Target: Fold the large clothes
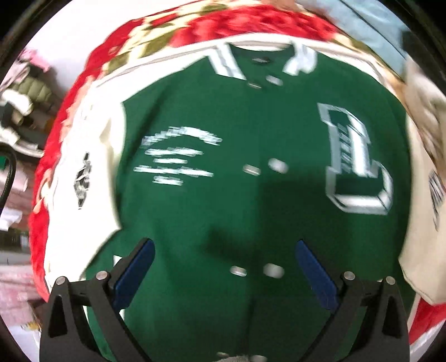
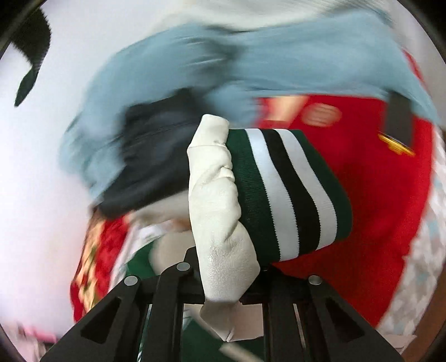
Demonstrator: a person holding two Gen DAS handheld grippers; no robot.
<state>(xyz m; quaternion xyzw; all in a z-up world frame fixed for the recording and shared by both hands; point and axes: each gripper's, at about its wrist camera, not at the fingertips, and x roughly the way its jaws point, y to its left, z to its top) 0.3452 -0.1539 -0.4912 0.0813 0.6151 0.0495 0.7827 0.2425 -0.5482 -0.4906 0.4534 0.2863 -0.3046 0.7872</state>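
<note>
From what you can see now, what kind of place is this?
Probably a bedroom or another room at home: a green varsity jacket lies on a red floral blanket, with a heap of other clothes beside it.

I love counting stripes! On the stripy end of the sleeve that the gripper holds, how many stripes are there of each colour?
On the cuff, in the right gripper:
Green stripes: 2
White stripes: 2
Black stripes: 1
Total: 5
</note>
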